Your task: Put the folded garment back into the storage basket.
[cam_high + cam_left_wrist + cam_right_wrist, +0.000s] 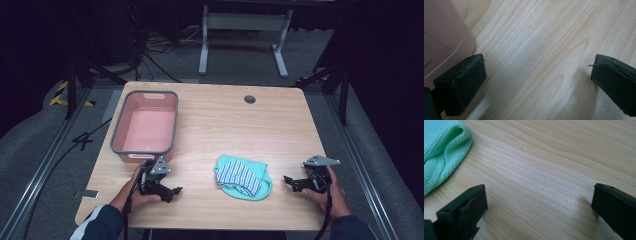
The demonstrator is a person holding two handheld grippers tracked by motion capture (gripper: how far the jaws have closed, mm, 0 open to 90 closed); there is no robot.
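Dark floor and black curtains ring my pale wooden worktop (220, 125), with a grey frame standing on the floor beyond its far edge at 12 o'clock and cables trailing on the ground at about 11 o'clock. On the worktop, at roughly 10 o'clock from its middle, sits a pink tub (145, 127) with a grey rim, and nothing is visible inside it. A small round grommet hole (250, 99) marks the far side at about 1 o'clock.

The cloths lie toward me, at about 5 o'clock from the centre: a mint green cloth (256, 187) with a blue-and-white striped cloth (240, 176) folded on top of it.

My left tool (174, 191) rests low on the worktop just in front of the tub's near wall, at 9 o'clock from the cloths and apart from them. Its jaws are spread wide with bare wood between them; the tub's pink corner (444, 37) is beside one jaw.

My right tool (290, 181) sits at 3 o'clock from the cloths, near but not touching, jaws likewise spread wide over bare wood, the green cloth's edge (441, 150) just ahead.
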